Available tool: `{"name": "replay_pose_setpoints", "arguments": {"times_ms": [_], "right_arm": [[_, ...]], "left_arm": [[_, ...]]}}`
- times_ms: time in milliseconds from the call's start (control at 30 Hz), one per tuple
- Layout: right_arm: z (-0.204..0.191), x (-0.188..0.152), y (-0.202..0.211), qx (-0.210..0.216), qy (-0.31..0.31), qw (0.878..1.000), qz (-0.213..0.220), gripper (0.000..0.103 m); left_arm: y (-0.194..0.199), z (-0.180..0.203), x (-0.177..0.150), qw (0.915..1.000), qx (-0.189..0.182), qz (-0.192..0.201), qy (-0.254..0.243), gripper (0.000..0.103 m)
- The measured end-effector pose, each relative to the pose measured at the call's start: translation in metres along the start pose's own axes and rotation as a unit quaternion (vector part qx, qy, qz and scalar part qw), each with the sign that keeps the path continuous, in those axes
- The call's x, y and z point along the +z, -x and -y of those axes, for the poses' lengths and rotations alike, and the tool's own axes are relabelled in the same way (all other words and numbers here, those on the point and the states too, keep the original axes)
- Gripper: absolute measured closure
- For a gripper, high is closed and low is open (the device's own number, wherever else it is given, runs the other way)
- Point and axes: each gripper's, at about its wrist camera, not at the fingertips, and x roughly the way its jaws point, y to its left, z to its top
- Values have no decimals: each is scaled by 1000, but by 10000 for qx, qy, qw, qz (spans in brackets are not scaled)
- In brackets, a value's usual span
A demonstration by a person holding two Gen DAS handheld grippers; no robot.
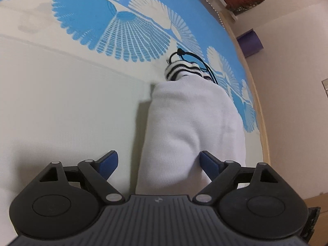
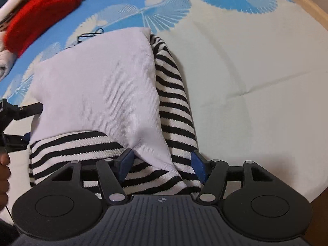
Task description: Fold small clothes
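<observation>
A small garment, white (image 2: 98, 86) with black-and-white striped parts (image 2: 174, 110), lies folded on the bed. In the left wrist view its white side (image 1: 190, 123) runs away from me, with a striped end (image 1: 180, 69) at the far side. My left gripper (image 1: 158, 162) is open, its jaws standing either side of the white edge. My right gripper (image 2: 162, 166) is open, its jaws astride the garment's near corner, where white cloth overlaps the stripes. The left gripper also shows in the right wrist view (image 2: 18, 123), at the left edge.
The bed sheet (image 1: 61, 102) is cream with blue fan patterns (image 1: 123, 26). A black cord (image 1: 184, 55) lies beyond the garment. A red cloth pile (image 2: 41, 10) sits at the far left. The wooden bed edge (image 1: 264, 123) runs along the right.
</observation>
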Motion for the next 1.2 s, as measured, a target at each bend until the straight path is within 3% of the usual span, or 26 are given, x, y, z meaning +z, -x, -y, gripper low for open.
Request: {"name": "replay_pose_setpoints", "arguments": {"times_ms": [67,133,200,300,433,600,667,733,800,867,933,1000,1100,1200], "right_arm": [[-6,1,-5,-52,37,10000,-53,47],[-14,1,-5,49,73,9999,-79,70],[-22,-1,-4,-12,206,9998,-22,79],[-32,-1,-1,-73,302,9994,118,89],[-46,1,12,401,99,9986,344,91],[-110,-3,20,1225,644,9890,521,91],[-137,-7,17,1397,852,9855,458,92],[-156,-11,11,1449,962,9843,316,92],[-169,-15,3,1412,1035,9845,143,92],[-179,-20,0,1274,1146,9852,8,92],[-180,-18,-2,1050,1085,9885,-15,92],[-173,-16,3,1143,764,9905,-59,92],[-174,-18,14,1189,715,9902,127,93],[-179,-23,28,1378,740,9864,505,94]], "left_arm": [[-7,-2,-3,9999,-116,-44,47,15],[-13,2,-3,9997,-231,-63,42,31],[-10,12,-5,9997,-199,10,-124,49],[3,20,-3,9991,-216,118,-343,61],[52,13,16,9976,-118,557,-403,63],[117,-31,49,9956,253,846,-317,63],[134,-52,57,9956,390,824,-213,58],[145,-73,63,9930,783,888,7,50],[159,-84,62,9830,1415,1171,44,48],[167,-82,57,9782,1712,1151,-252,49],[179,-68,49,9779,1732,957,-676,49],[196,-49,38,9754,1744,833,-1065,49],[213,-27,8,9647,1747,727,-1832,49],[211,-21,-21,9613,1502,744,-2184,52]]}}
